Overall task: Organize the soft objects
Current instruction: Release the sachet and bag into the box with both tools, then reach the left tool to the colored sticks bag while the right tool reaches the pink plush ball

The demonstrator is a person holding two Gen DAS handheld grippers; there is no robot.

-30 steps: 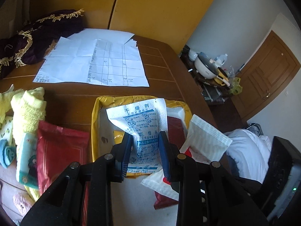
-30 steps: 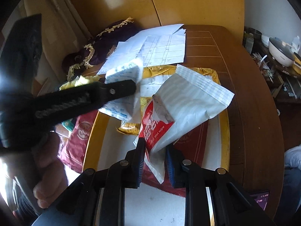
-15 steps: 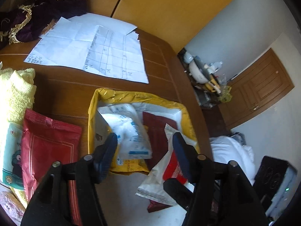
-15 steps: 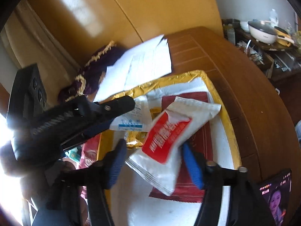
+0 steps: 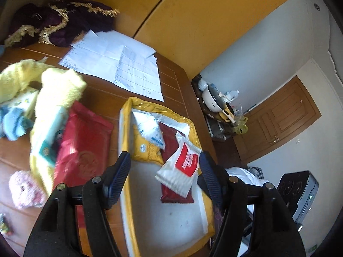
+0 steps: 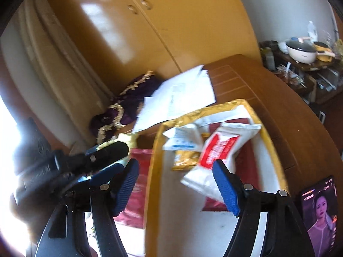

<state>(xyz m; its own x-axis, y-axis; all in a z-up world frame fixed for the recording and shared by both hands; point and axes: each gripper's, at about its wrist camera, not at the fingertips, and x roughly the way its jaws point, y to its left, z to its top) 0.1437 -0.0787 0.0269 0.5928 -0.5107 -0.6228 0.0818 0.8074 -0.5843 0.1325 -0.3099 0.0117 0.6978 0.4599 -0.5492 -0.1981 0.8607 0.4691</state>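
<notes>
Since a second ago we have let go of both packets. The left gripper (image 5: 164, 180) had pinched the blue-printed white sachet (image 5: 150, 128) and the right gripper (image 6: 175, 184) the wet-wipe pack (image 6: 216, 156). Now both claws are released, jaws spread wide with nothing between them, pulled back above the near end of the tray.

Count inside the yellow-rimmed tray (image 5: 125, 128) — four soft packets:
- one white sachet with blue print, at the far left
- one yellow packet (image 5: 148, 152), partly under the sachet
- one dark red pouch (image 5: 169, 141), flat on the tray floor
- one white wet-wipe pack with red label, lying across the dark red pouch

Outside the tray, to its left on the wooden table (image 5: 103, 94) — one red bag (image 5: 83, 147), one yellow towel (image 5: 57, 87), one pink fluffy item (image 5: 25, 189). Blue cloth further left; we cannot tell how many pieces.

One phone (image 6: 319, 214) sits right of the tray, screen lit.
</notes>
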